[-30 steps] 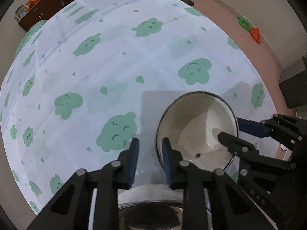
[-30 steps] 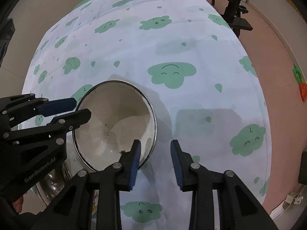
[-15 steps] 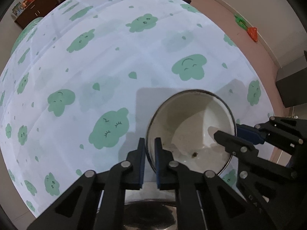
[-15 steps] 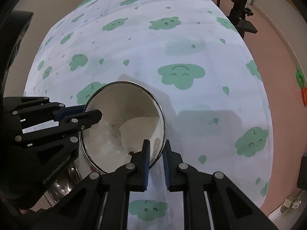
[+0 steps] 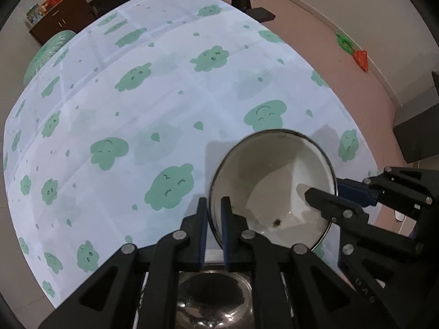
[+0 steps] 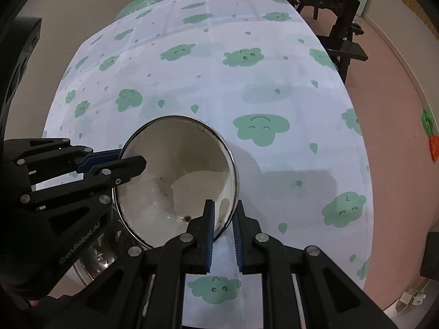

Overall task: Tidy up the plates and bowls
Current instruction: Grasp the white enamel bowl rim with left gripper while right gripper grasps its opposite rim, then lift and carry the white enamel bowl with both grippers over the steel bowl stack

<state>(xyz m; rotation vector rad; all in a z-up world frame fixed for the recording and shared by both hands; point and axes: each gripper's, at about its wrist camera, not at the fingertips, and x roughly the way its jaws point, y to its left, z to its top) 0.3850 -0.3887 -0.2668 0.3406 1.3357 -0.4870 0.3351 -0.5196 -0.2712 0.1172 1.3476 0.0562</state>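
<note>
A white bowl [image 5: 274, 175] with a dark metal rim and a few crumbs inside hangs tilted a little above the cloud-print tablecloth [image 5: 137, 109]. My left gripper [image 5: 214, 211] is shut on the bowl's rim, one finger inside and one outside. The right gripper [image 5: 329, 194] pinches the opposite rim. In the right wrist view the same bowl [image 6: 181, 164] has my right gripper [image 6: 223, 213] shut on its near rim, while the left gripper [image 6: 131, 161] holds its left rim. A shiny steel bowl [image 5: 214, 301] sits below, also seen as the steel bowl [image 6: 93, 260].
The tablecloth [image 6: 247, 82] covers the whole table; its right edge drops to a pink floor [image 6: 397, 109]. Dark wooden furniture [image 6: 329, 5] stands beyond the far end. A brown cabinet [image 5: 57, 16] is at far left, an orange and green toy [image 5: 356, 52] on the floor.
Both grippers closed onto the white bowl's rim from open. The bowl then rose off the cloth with them, and the table looks farther away.
</note>
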